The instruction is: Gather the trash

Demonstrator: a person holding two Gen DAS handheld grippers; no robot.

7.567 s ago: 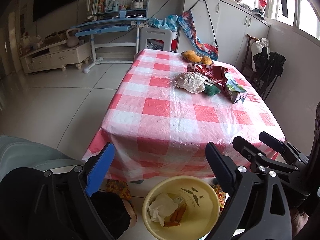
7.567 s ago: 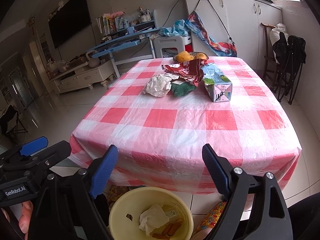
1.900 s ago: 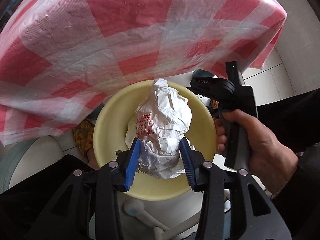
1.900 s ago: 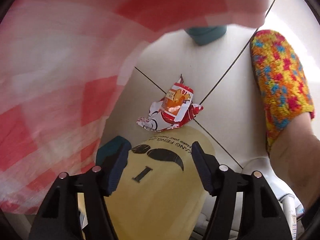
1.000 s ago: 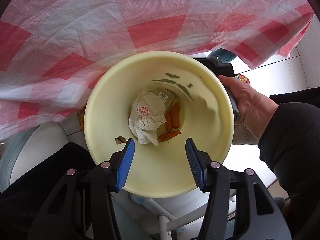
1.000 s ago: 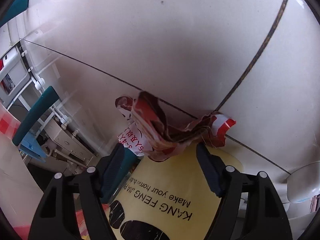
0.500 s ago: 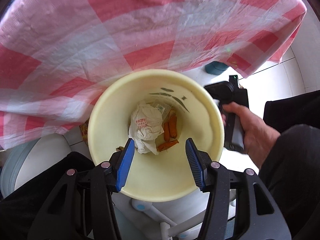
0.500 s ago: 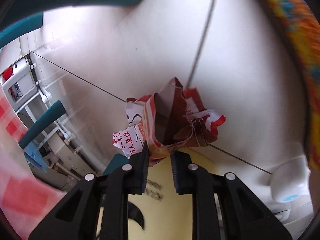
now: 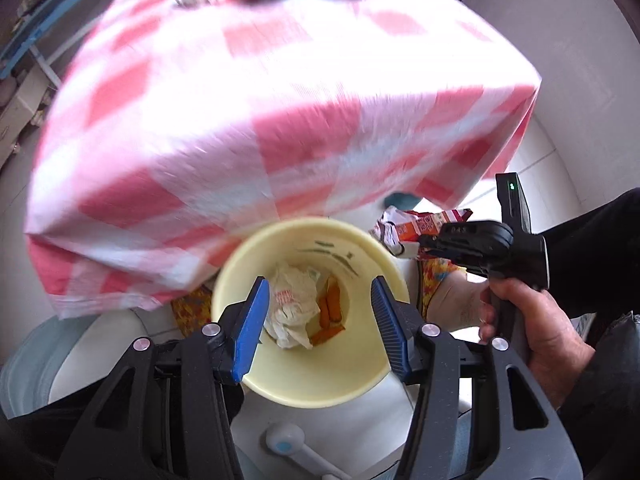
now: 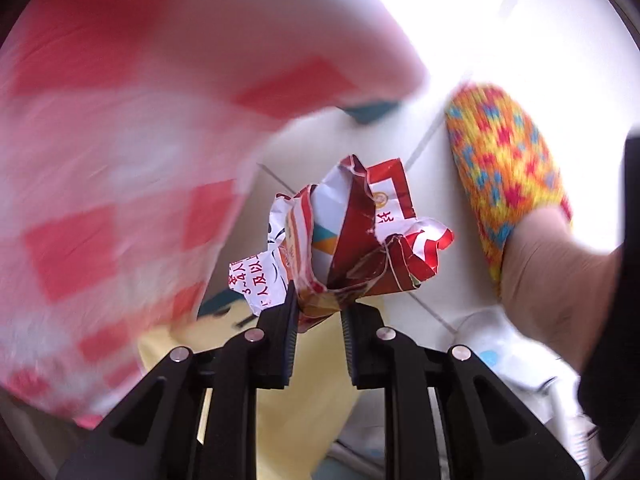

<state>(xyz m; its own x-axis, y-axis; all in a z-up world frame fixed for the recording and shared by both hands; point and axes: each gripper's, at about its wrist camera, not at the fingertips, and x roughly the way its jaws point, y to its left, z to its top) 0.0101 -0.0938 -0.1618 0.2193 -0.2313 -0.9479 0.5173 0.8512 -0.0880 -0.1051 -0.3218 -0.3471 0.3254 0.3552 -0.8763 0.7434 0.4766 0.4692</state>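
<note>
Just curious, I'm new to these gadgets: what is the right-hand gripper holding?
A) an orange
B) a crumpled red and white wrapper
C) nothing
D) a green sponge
B: the right gripper is shut on the crumpled red and white wrapper, carried beside the yellow bin.

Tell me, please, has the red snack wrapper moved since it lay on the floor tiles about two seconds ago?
Yes. The red snack wrapper has left the floor tiles; it now hangs above them, pinched in the right gripper, beside the yellow bin rim.
</note>
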